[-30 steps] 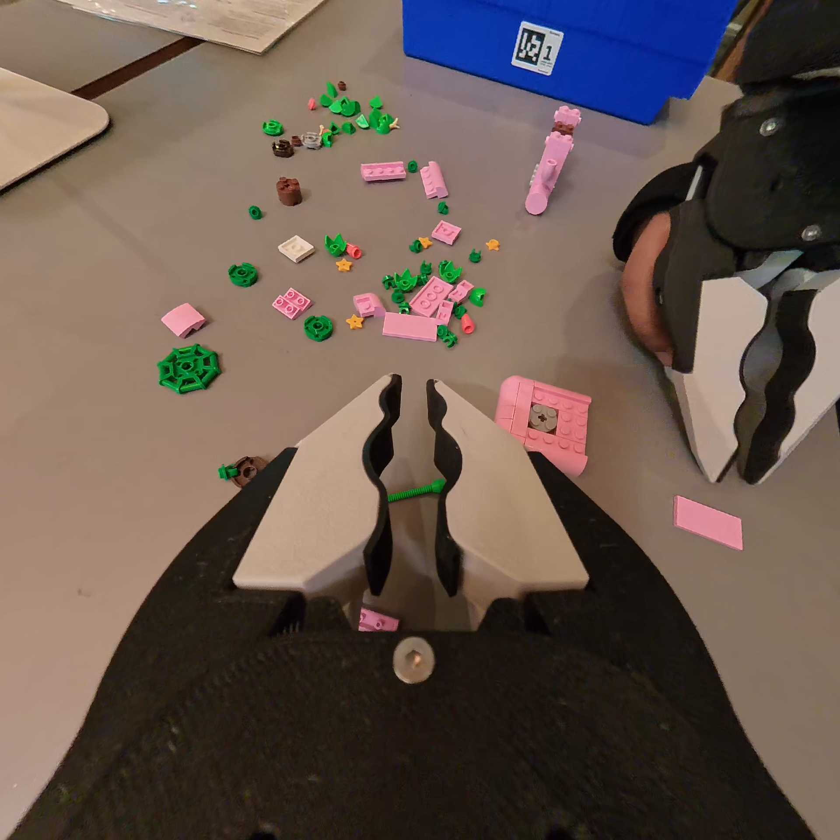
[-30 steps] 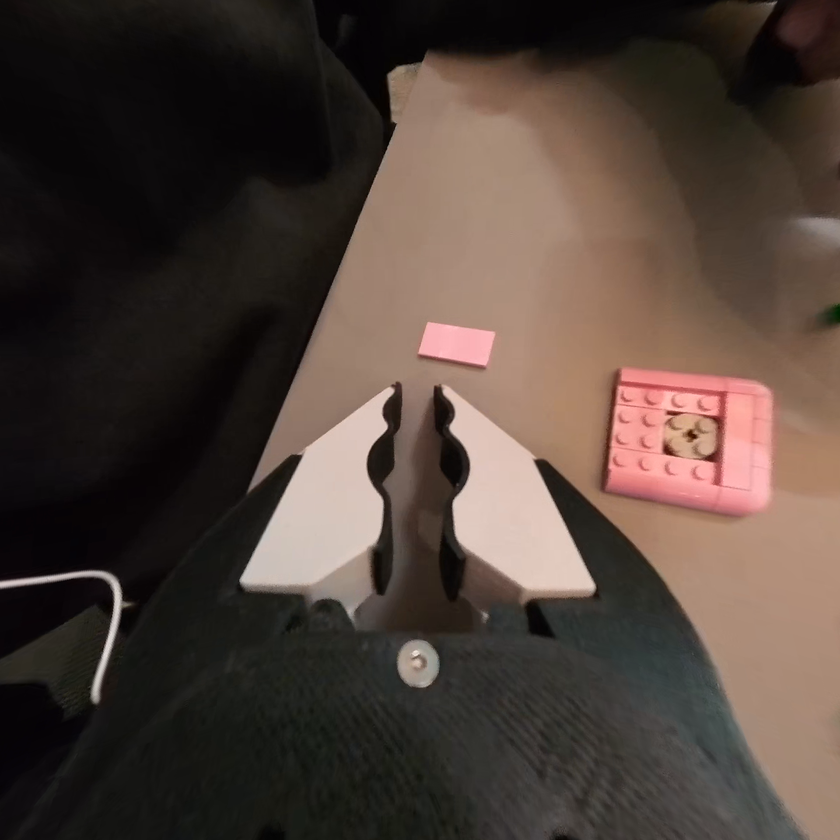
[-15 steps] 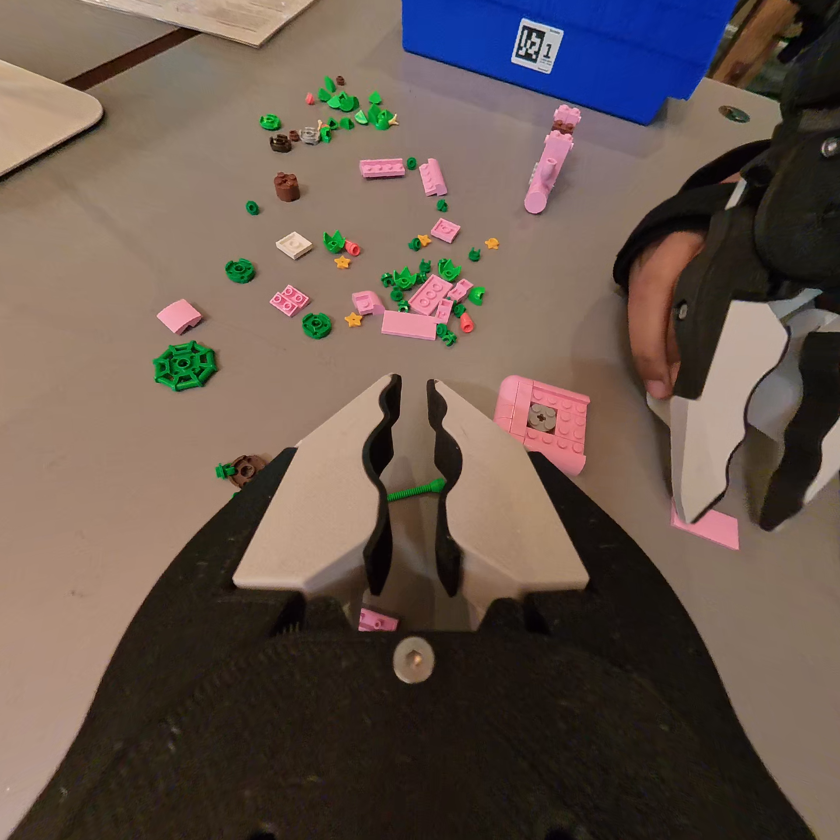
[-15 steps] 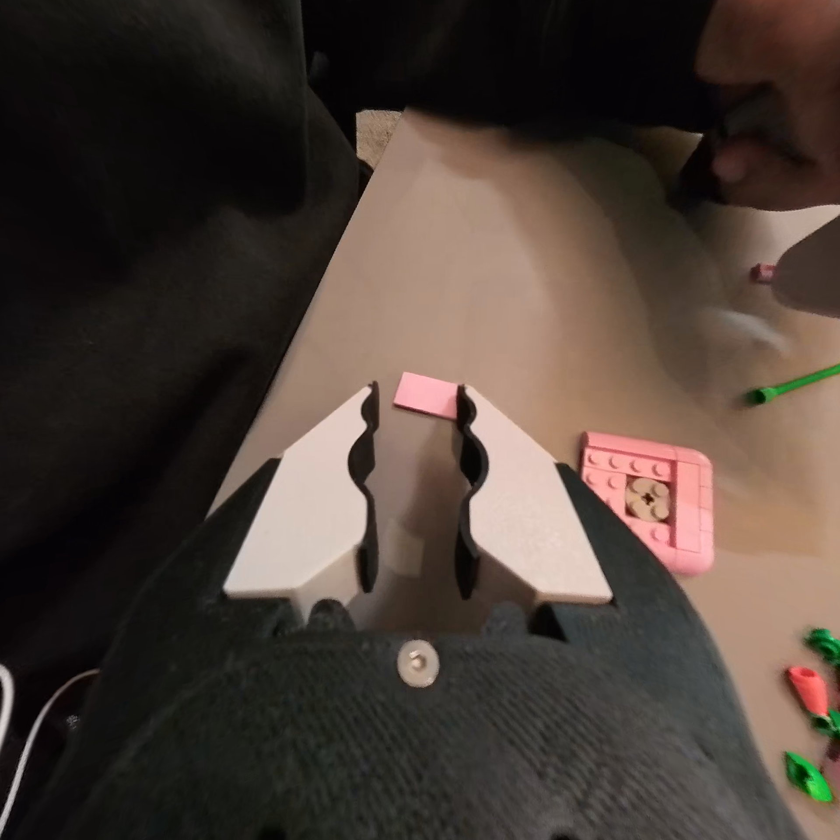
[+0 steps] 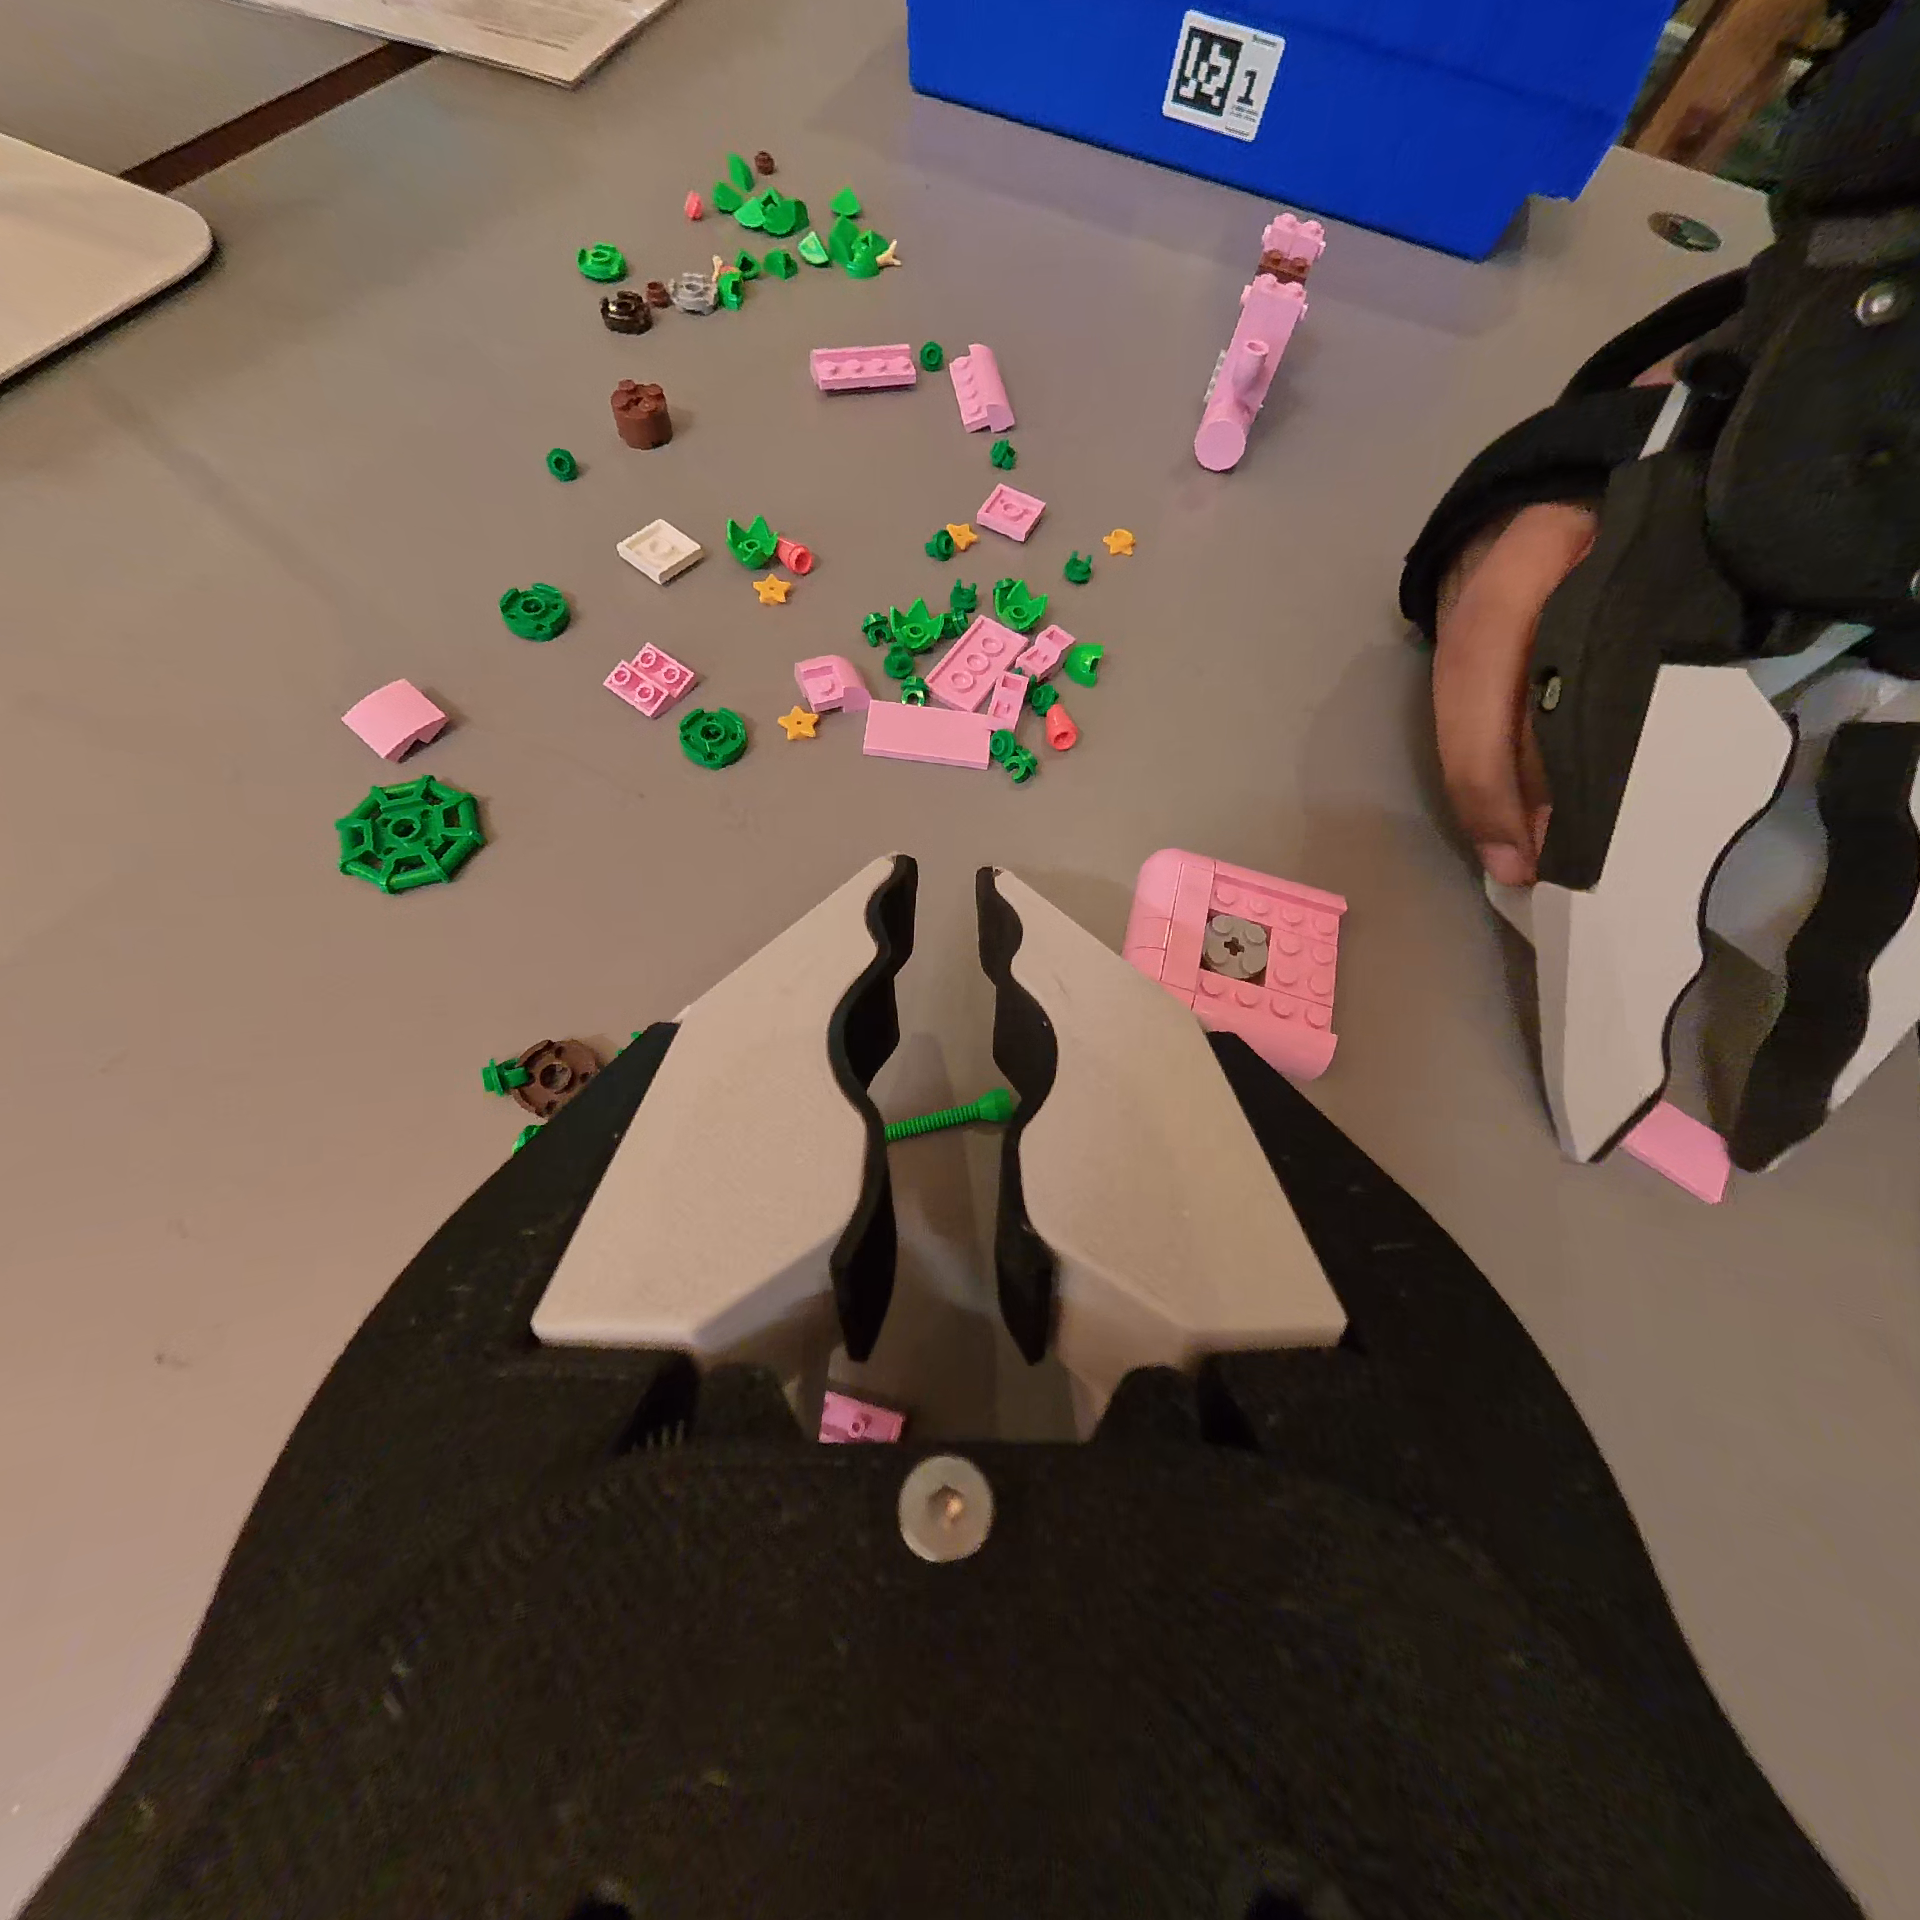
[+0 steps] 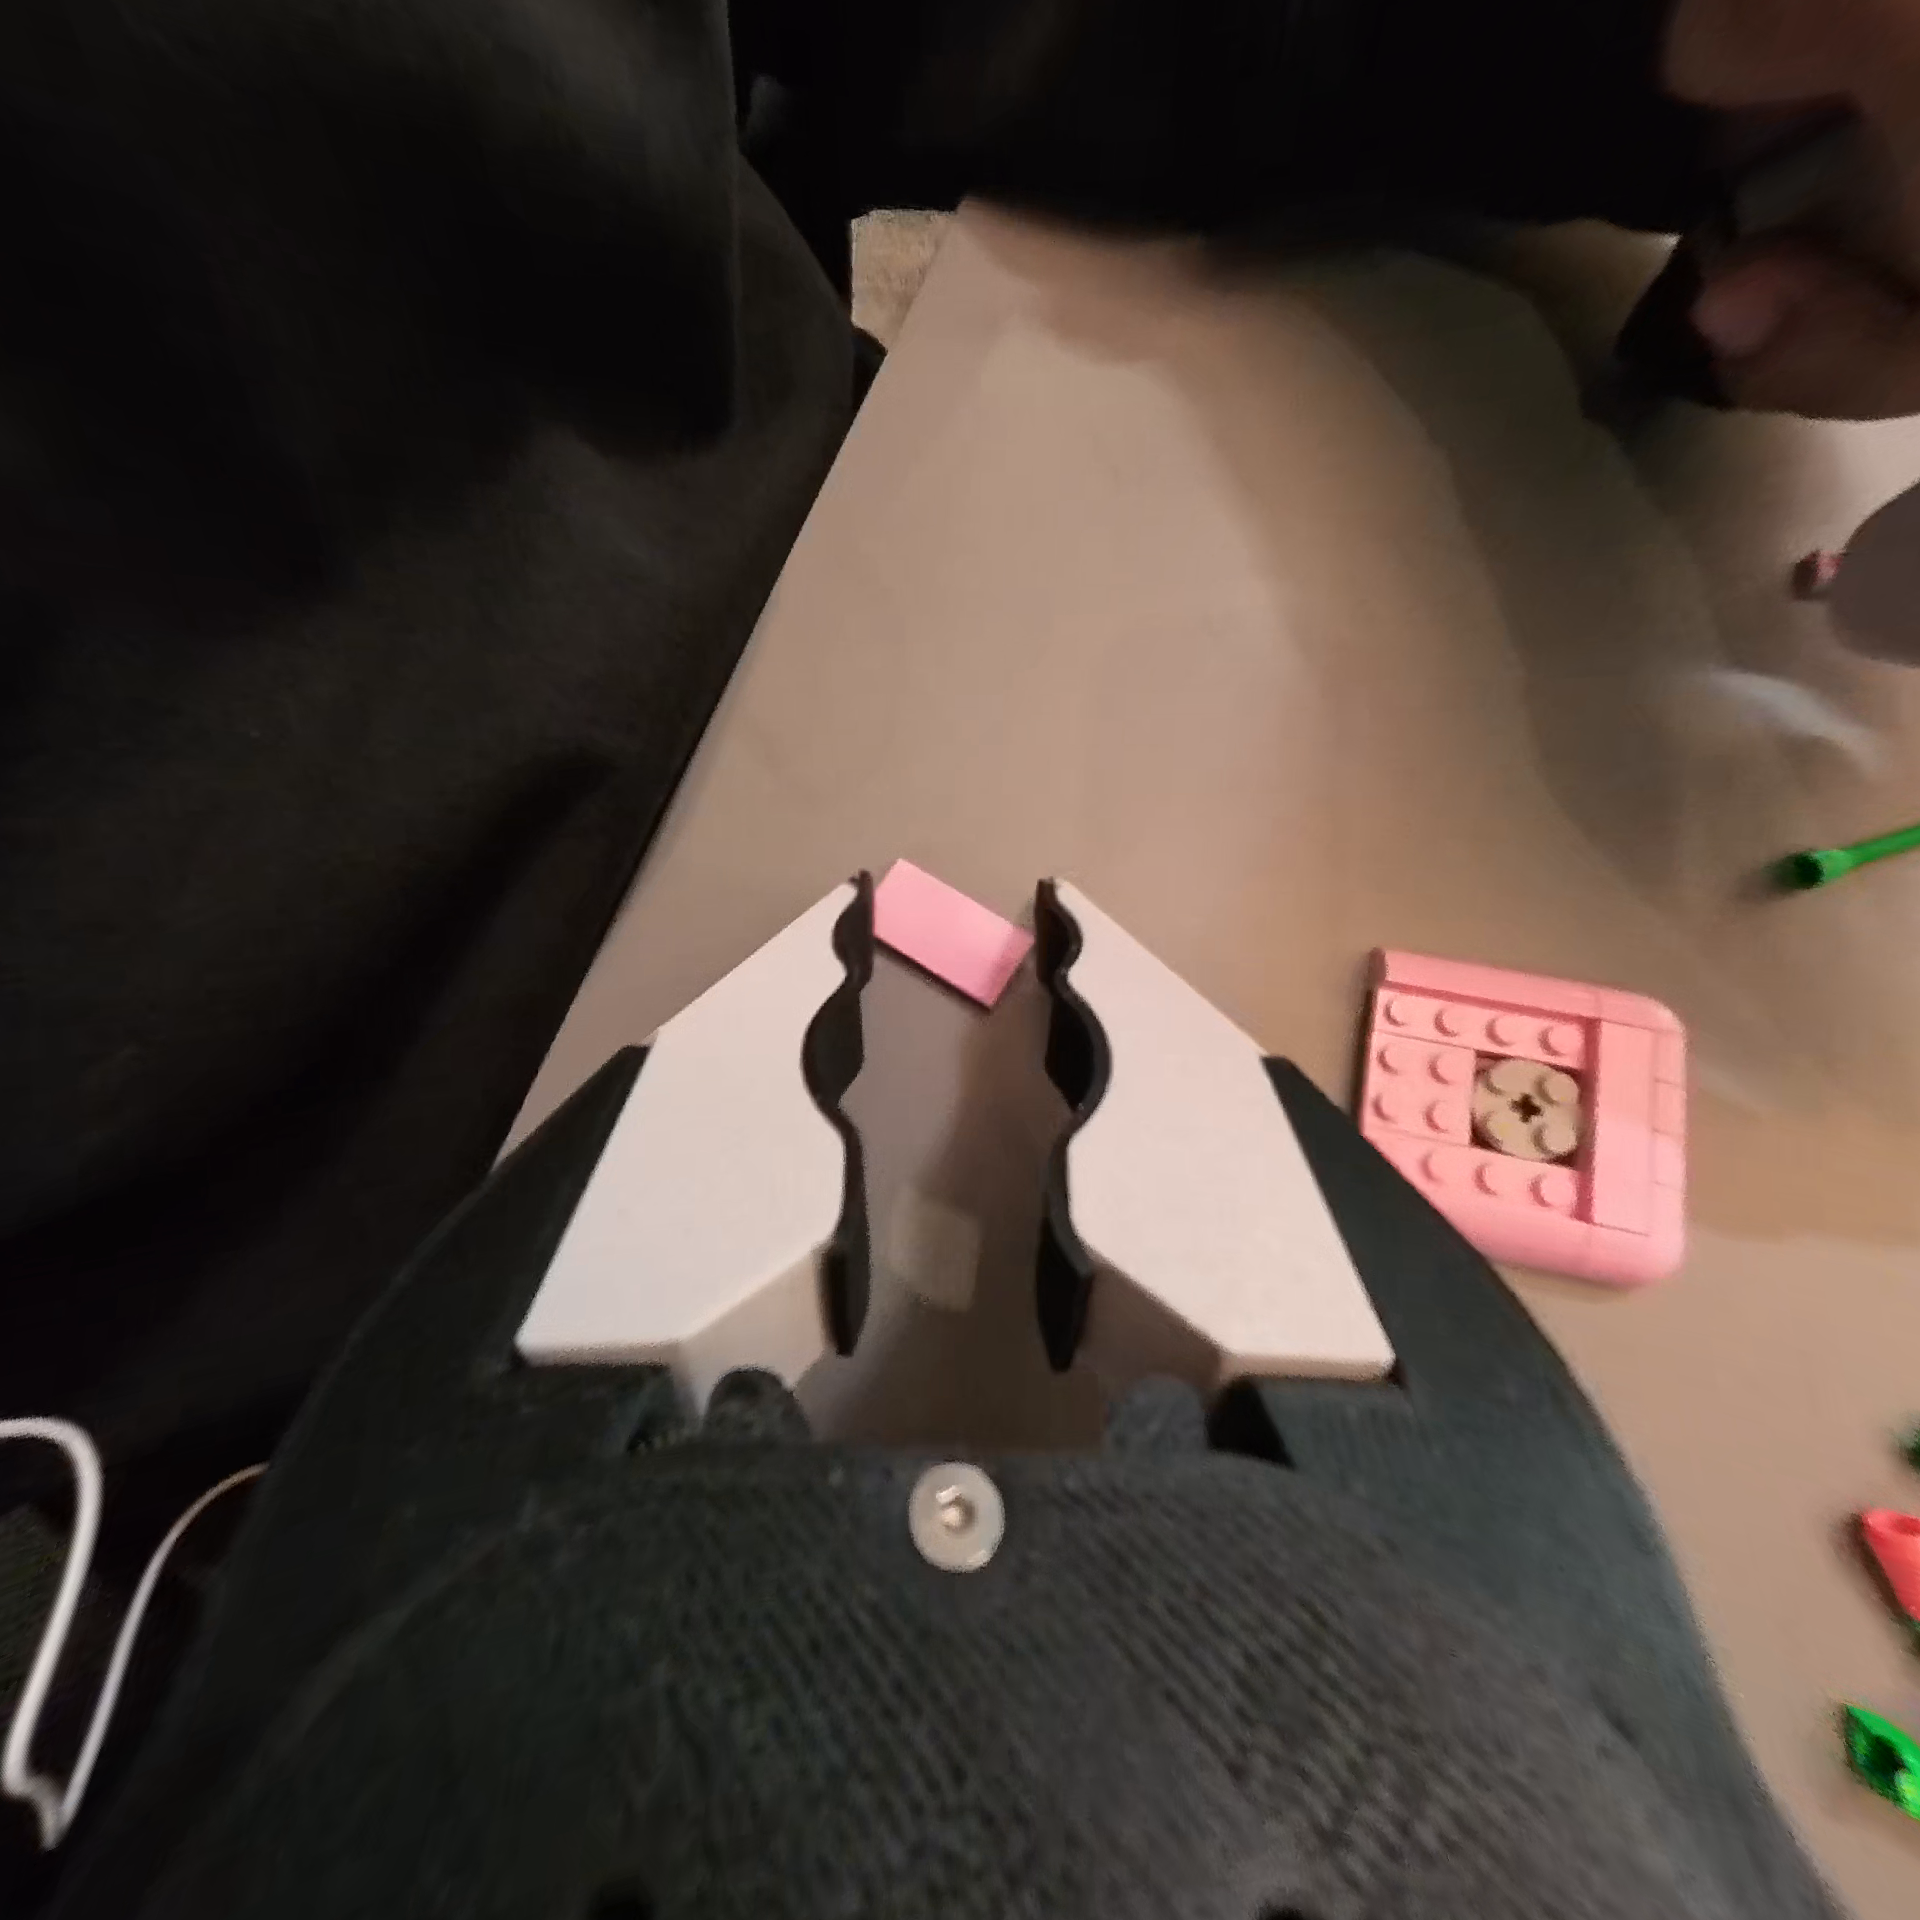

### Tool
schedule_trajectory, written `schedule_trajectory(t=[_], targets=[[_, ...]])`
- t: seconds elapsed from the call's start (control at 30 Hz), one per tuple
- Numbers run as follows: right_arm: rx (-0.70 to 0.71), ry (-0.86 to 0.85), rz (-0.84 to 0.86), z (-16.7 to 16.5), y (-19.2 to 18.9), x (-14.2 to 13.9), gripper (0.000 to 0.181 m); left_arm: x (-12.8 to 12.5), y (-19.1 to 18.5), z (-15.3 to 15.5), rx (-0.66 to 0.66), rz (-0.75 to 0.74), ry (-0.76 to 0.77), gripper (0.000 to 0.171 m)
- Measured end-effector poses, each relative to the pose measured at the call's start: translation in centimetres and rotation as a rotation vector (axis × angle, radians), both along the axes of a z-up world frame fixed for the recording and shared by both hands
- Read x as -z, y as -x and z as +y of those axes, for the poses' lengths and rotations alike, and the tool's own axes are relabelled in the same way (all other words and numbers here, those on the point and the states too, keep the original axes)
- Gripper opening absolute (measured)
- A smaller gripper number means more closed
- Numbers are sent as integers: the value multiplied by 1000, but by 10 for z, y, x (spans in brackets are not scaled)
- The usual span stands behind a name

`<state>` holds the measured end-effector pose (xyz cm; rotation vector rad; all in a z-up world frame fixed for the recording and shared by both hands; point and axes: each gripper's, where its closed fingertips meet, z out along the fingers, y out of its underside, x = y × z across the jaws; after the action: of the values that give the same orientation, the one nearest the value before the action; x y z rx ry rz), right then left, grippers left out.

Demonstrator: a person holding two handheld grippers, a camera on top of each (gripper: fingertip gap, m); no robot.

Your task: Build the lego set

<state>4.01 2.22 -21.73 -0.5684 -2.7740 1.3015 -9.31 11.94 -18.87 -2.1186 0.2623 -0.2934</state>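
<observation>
A flat pink tile (image 6: 948, 943) is framed between the tips of the right gripper (image 6: 951, 906), whose fingers (image 6: 1164, 1122) are held apart with a clear gap on both sides; nothing is gripped yet. The left gripper (image 5: 945, 878) is kept low over the grey bench (image 5: 260, 1195), its fingers parted only narrowly and empty, with a thin green stem piece (image 5: 951, 1117) seen on the bench through the gap.

For a clean pick, the tile (smooth, thin and lying skewed to the fingers) is probably best squared up first and pinched across its short sides, with the tips pressed down to the bench so it is not flicked away. Light closing force looks sufficient.

The pink base assembly (image 6: 1527, 1117) lies just right of the right fingers: a studded, round-cornered plate with a grey round piece at its centre. Loose pink and green parts (image 5: 966, 675) are scattered ahead of the left fingers, before a blue bin (image 5: 1403, 114).
</observation>
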Motion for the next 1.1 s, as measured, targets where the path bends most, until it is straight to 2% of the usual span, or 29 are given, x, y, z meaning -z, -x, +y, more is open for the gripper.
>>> schedule_trajectory(t=[0.17,0.27,0.63,0.7,0.83,0.93,1.1], targets=[[-17,14,-67,8,-9,-1,30,0,0,0,1,-2,2,9],[-52,9,-101,5,-17,-1,21,0,-1,0,2,1,3,9],[-121,-50,26,-6,-19,1,19,1,1,0,-4,-14,7,9],[-89,-66,69,-4,-11,1,19,1,1,0,-5,-16,7,9],[93,-124,138,22,20,0,19,0,1,0,-7,-17,6,9],[104,-85,74,25,17,-2,23,1,1,0,-5,-13,8,9],[80,-81,65,21,13,1,33,1,0,0,-2,-4,9,9]])
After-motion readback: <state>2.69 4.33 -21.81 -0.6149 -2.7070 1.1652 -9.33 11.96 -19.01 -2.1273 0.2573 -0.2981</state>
